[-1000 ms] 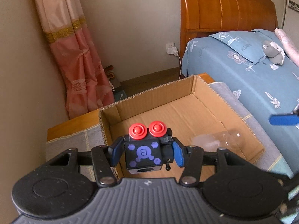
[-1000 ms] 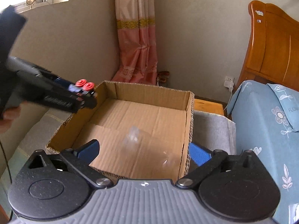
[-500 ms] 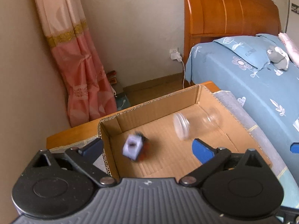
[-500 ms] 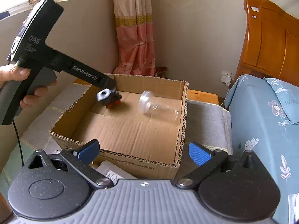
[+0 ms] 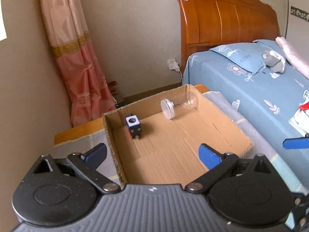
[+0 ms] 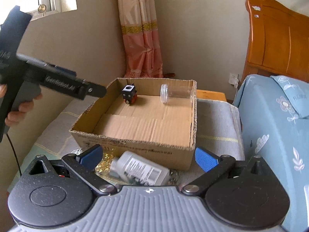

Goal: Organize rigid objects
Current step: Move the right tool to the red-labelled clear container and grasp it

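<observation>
left wrist: toy cube point(image 5: 133, 128) in box point(image 5: 227, 116), beyond open left gripper point(image 5: 152, 153).

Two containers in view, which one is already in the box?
The clear jar, lying at the cardboard box's far wall. The grey labelled bottle lies outside, in front.

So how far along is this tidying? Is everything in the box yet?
Partly. Two things already lie in the cardboard box: a small black toy cube and a clear jar on its side. Nothing is in hand: the left hand-held gripper and the right hand-held gripper are both open. Left to do: a white labelled bottle lies outside, in front of the box.
</observation>
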The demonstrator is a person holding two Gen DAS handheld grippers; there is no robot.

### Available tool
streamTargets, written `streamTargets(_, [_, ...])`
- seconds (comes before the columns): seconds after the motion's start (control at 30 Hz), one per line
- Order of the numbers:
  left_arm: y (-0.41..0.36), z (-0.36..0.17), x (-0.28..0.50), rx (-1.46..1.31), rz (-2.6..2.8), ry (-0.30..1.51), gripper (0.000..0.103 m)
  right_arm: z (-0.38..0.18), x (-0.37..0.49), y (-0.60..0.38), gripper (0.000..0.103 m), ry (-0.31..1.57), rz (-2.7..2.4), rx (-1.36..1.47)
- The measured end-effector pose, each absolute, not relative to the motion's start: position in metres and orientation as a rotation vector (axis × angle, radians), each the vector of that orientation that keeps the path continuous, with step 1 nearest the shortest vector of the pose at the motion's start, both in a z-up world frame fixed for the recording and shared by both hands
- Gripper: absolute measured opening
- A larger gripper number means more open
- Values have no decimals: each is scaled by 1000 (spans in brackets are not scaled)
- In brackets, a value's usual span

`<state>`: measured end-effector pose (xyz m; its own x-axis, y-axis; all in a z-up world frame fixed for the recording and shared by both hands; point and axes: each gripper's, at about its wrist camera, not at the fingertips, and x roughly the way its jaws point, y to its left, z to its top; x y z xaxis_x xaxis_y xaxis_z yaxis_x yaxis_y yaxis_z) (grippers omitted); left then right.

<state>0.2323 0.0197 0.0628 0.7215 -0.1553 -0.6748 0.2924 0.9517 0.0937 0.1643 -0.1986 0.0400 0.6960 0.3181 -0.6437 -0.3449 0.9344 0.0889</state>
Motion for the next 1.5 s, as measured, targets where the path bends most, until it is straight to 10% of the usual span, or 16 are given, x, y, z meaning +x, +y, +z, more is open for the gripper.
streamTargets(1.5, [102,-56,100,48,-70,827,101,-22,90,-144,103,863,391,-170])
